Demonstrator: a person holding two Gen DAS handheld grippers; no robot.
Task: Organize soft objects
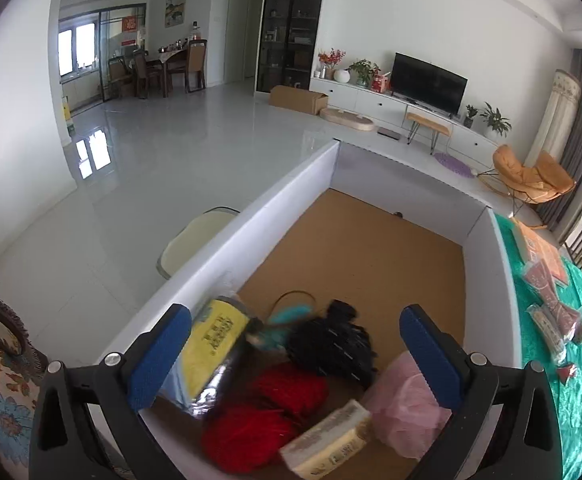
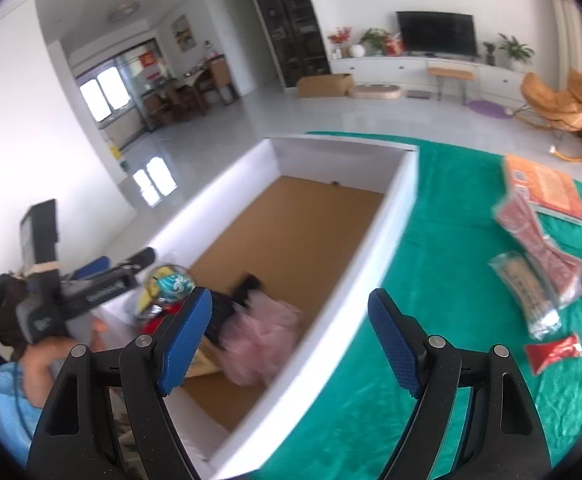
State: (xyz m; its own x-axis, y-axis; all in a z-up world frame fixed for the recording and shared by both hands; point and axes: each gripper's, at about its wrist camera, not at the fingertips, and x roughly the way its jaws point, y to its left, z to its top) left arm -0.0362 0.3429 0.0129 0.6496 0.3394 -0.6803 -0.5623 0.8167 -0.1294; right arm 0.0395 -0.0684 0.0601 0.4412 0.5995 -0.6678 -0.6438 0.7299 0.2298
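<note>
I hold both the left gripper (image 1: pixel 295 354) and right gripper (image 2: pixel 291 340) spread apart and empty; soft items like the pink cloth bundle (image 1: pixel 405 404) are already piled at the white box's (image 1: pixel 251 216) near end, while packets (image 2: pixel 527 296) wait on the green tablecloth (image 2: pixel 431 240).

Both pictures are lit brightly by daylight from the far windows (image 1: pixel 77 50), which is mirrored as glare on the shiny floor (image 1: pixel 91 156). Edges are bent and darkened by the fisheye lens. The right wrist view is smeared by motion blur.

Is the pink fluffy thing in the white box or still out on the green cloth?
In the box. The pink fluffy thing lies on the brown floor inside the white box, beside black and red items.
</note>
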